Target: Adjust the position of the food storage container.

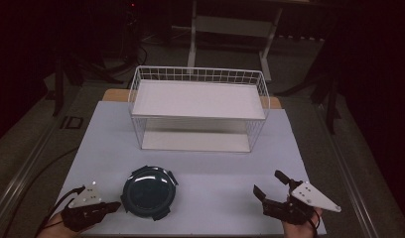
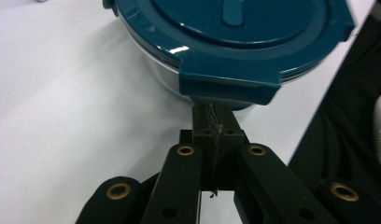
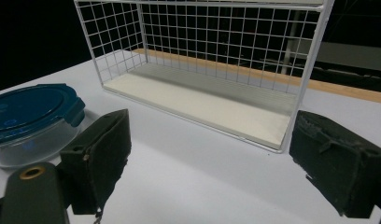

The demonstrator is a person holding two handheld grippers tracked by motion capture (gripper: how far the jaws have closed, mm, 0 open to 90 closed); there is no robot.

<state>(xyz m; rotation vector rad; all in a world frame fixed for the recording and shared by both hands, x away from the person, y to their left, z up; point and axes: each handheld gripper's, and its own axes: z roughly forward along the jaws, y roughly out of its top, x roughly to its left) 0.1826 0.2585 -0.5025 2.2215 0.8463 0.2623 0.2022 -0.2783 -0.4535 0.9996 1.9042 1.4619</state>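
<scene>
One round glass container (image 1: 149, 192) with a teal clip-lid sits at the table's six o'clock, before the white wire shelf (image 1: 198, 106) — heavy, rigid, slick, breakable. My left gripper (image 1: 112, 206), jaws pressed together, points at a lid tab; my right gripper (image 1: 271, 191) gapes empty. I'd clamp the rim.

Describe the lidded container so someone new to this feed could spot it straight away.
Start at the white wire rack standing at the back of the table. Come toward the near edge, left of centre, beside the left gripper: there sits the container. It is the one round thing, clear-walled with a dark teal clip-on lid.
</scene>
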